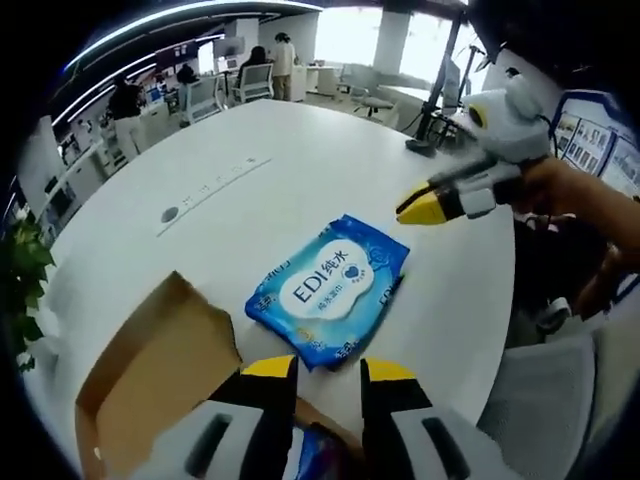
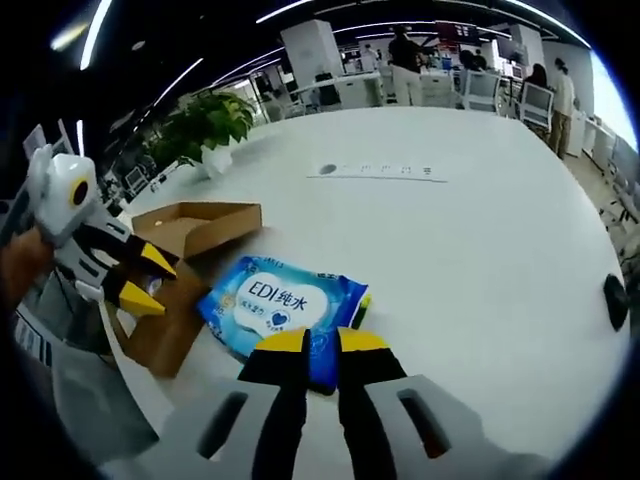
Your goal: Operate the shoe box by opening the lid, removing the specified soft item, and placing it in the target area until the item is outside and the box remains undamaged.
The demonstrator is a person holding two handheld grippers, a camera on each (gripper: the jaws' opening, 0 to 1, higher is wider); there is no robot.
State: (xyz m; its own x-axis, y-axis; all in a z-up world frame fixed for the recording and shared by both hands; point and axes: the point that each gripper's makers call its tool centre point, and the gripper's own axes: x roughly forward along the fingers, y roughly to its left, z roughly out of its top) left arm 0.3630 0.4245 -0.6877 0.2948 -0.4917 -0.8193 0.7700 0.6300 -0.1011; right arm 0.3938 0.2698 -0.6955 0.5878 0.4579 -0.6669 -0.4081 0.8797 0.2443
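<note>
In the left gripper view, the left gripper [image 1: 328, 372], yellow-tipped with black and grey jaws, is hanging with its jaws a little apart and gripping nothing. Just ahead of its tips the flat blue plastic pack of wet wipes [image 1: 330, 288] is lying on the round white table [image 1: 250, 170]. Below and left of the jaws the open brown cardboard shoe box [image 1: 150, 375] is sitting, its lower part cut off by the frame; something blue is showing between the jaw bases, too hidden to identify. The right gripper [image 1: 425, 206] is reaching in from the upper right, held by a hand [image 1: 560, 185], its tips above the table beyond the pack.

In the right gripper view, the right gripper [image 2: 320, 343] is hovering with its jaws slightly parted, their tips overlapping the pack's near edge; contact cannot be told. The shoe box is standing left of the pack, touching it, and the left gripper is hanging over the box with jaws spread, empty.
</note>
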